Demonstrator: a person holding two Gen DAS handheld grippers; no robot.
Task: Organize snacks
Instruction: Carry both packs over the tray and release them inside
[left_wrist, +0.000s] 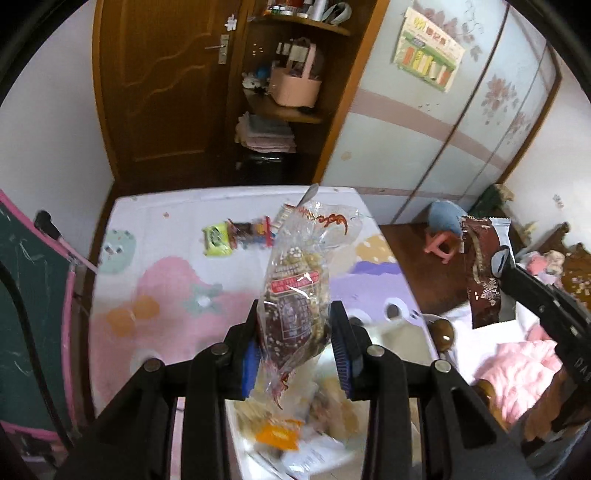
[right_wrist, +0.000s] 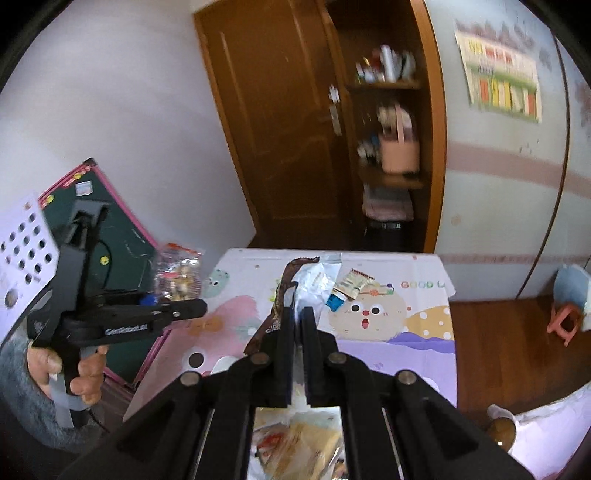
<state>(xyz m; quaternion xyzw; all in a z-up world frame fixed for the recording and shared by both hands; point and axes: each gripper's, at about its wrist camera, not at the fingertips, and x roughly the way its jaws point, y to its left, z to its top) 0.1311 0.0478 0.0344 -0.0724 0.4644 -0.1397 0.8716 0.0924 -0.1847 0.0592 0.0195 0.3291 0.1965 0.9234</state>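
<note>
Left gripper (left_wrist: 295, 343) is clamped on a clear bag of nut snacks (left_wrist: 295, 295), pads squeezing its lower half, with the rest sticking up loose above the jaws. Right gripper (right_wrist: 295, 354) is closed tight on a brown foil packet (right_wrist: 286, 295), pinched at one edge, the packet standing up past the fingertips; the left wrist view shows the same packet hanging flat from the jaws at right. Both are lifted clear of the table (left_wrist: 166, 295).

Handling guess: both bags are light, soft and crinkly with slick film. The clear bag likely holds brittle pieces, so a hard squeeze on the body may crush them; the sealed ends or the neck look safer. The foil packet is thin and floppy, so it may swing or slip from an edge pinch.

Directly below both grippers is a white bin (left_wrist: 240, 454) with assorted snacks, blurred. Further out, a green packet (left_wrist: 218, 240) and a few small packets (left_wrist: 255, 230) sit near the table's far edge. The middle of the table is bare, so there is open room there. At the right edge the table drops off to wood floor with a pink stool (left_wrist: 443, 247); at the left edge a chalkboard (left_wrist: 29, 314) leans close.
</note>
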